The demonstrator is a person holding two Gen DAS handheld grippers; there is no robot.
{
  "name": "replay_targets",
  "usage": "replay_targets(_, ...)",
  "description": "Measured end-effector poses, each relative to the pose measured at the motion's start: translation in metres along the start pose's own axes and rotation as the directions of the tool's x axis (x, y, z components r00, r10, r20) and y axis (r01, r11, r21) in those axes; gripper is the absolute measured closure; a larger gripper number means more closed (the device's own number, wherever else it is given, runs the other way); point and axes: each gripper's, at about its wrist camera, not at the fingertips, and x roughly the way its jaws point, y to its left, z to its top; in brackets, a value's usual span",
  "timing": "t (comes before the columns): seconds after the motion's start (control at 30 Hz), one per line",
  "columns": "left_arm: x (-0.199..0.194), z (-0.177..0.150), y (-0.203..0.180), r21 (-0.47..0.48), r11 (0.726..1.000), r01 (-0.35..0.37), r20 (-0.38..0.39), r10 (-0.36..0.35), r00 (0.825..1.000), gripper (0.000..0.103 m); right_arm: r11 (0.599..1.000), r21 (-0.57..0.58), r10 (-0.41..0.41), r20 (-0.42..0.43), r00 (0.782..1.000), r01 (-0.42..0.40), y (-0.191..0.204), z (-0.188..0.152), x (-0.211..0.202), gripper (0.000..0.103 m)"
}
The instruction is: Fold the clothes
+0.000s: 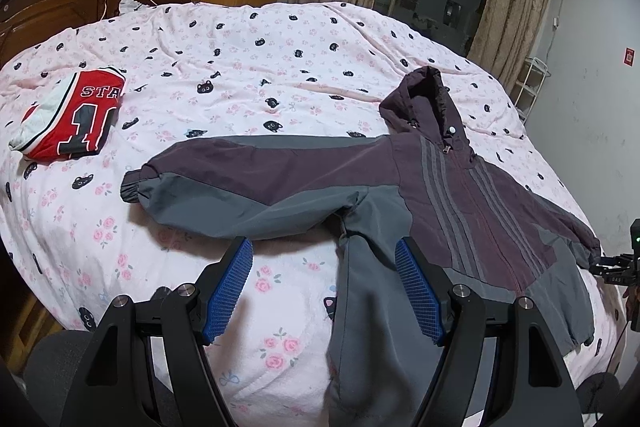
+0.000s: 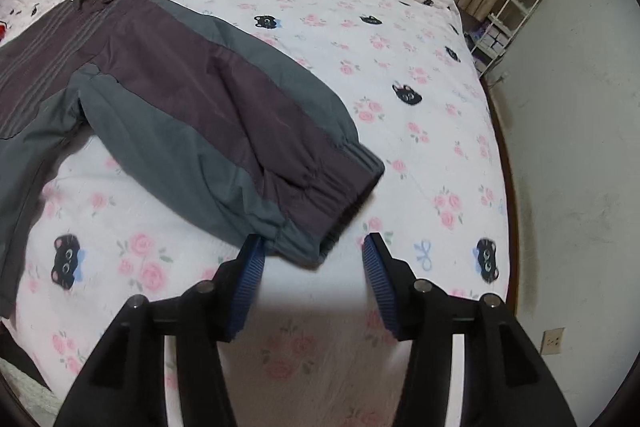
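On the bed (image 1: 248,67), near its foot edge, I see the jacket (image 1: 460,195) spread flat. My left claw (image 1: 324,283) gapes wide, holding nothing, over the hem. My right claw (image 2: 314,263) stands apart too, its left pad touching the sleeve cuff (image 2: 332,203). Folded red jersey (image 1: 76,115) near the headboard side reads "STA" and "1".

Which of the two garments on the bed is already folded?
The red jersey, a compact folded bundle near the headboard. The purple-grey hooded jacket lies spread flat, both sleeves stretched out.
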Motion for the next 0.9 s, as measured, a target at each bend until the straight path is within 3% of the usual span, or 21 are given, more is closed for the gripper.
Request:
replay_targets(0.13, 0.001, -0.002, -0.006, 0.023, 1.000, 0.006, -0.002, -0.006, 1.000, 0.033, 1.000, 0.027, -0.004, 0.009, 1.000, 0.004, -0.012, -0.005, -0.013, 0.049)
replay_targets(0.27, 0.002, -0.003, -0.012, 0.041, 0.999, 0.015, -0.001, -0.015, 1.000, 0.033, 0.990, 0.107, 0.083, 0.058, 0.995, -0.089, -0.028, -0.002, -0.032, 0.049)
replay_targets(0.33, 0.002, -0.003, -0.014, 0.047, 0.999, 0.020, -0.004, -0.020, 1.000, 0.033, 0.969, 0.175, 0.160, 0.091, 0.983, -0.174, -0.040, 0.001, -0.039, 0.049)
replay_targets(0.43, 0.002, -0.003, -0.016, 0.053, 0.998, 0.024, -0.008, -0.024, 1.000, 0.034, 0.892, 0.314, 0.291, 0.154, 0.944, -0.326, -0.063, 0.010, -0.040, 0.049)
replay_targets(0.53, 0.001, -0.003, -0.017, 0.056, 0.998, 0.023, -0.007, -0.022, 1.000, 0.033, 0.778, 0.456, 0.391, 0.190, 0.901, -0.433, -0.082, 0.019, -0.026, 0.049)
replay_targets(0.63, 0.000, -0.003, -0.016, 0.054, 0.998, 0.021, -0.005, -0.020, 1.000, 0.033, 0.685, 0.560, 0.446, 0.182, 0.876, -0.465, -0.095, 0.024, -0.004, 0.049)
replay_targets(0.73, 0.000, -0.003, -0.016, 0.055, 0.998, 0.021, -0.009, -0.021, 1.000, 0.033, 0.632, 0.613, 0.480, 0.171, 0.860, -0.474, -0.099, 0.025, 0.014, 0.050)
replay_targets(0.83, 0.002, -0.005, -0.017, 0.059, 0.998, 0.023, -0.016, -0.022, 1.000, 0.033, 0.565, 0.647, 0.520, 0.201, 0.830, -0.512, -0.104, 0.024, 0.028, 0.062)
replay_targets(0.9, 0.003, -0.006, -0.019, 0.064, 0.998, 0.025, -0.024, -0.023, 0.999, 0.033, 0.519, 0.659, 0.545, 0.234, 0.805, -0.544, -0.107, 0.024, 0.034, 0.079)
